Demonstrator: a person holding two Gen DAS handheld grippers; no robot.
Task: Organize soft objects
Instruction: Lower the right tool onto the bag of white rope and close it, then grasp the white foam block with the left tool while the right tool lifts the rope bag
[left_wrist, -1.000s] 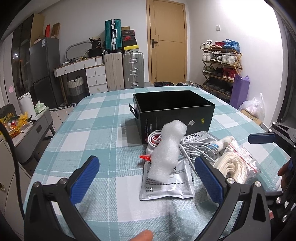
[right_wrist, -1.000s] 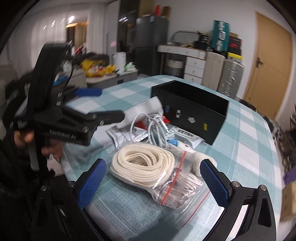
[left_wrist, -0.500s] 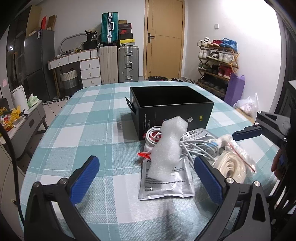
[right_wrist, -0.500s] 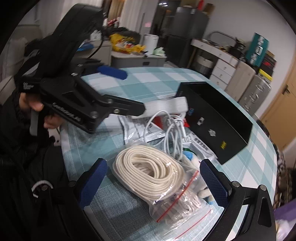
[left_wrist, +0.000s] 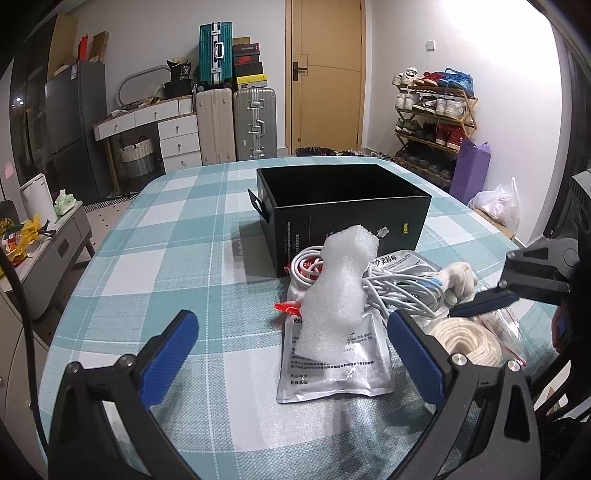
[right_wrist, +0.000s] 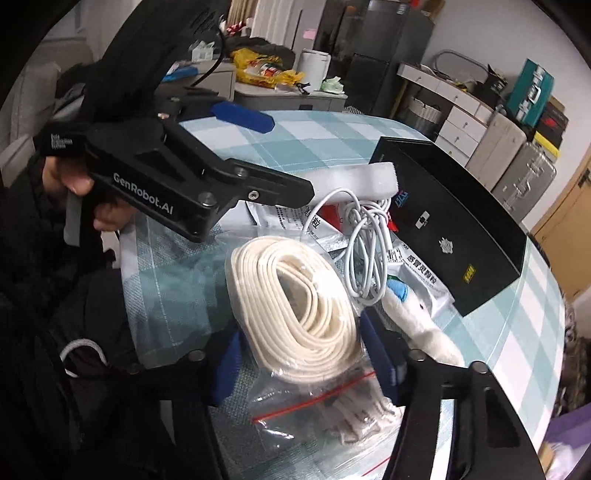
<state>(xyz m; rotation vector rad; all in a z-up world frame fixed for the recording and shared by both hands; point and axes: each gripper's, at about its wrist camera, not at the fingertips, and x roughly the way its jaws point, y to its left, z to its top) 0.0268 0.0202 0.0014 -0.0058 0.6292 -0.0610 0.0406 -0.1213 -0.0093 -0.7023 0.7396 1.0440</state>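
Note:
A clear zip bag of coiled cream rope (right_wrist: 295, 306) lies at the near right of the pile; my right gripper (right_wrist: 306, 362) is closing, its blue pads against the bag's two sides. The same bag (left_wrist: 465, 339) shows under that gripper's blue finger (left_wrist: 480, 304). My left gripper (left_wrist: 291, 354) hangs open before a white foam strip (left_wrist: 340, 291) that leans on a silver pouch (left_wrist: 332, 369). A tangled white cable (right_wrist: 362, 240) and a white plush toy (right_wrist: 424, 328) lie beside the rope. An open black box (left_wrist: 343, 210) stands behind the pile.
The teal checked tablecloth (left_wrist: 166, 266) covers a rounded table, bare on the left half. A person's hand (right_wrist: 107, 214) holds the left gripper's handle. Suitcases, drawers and a shoe rack stand far behind, off the table.
My right gripper has dropped and rolled onto the rope bag, and its jaws have narrowed from wide open to the bag's sides. The left gripper stays open and has barely moved.

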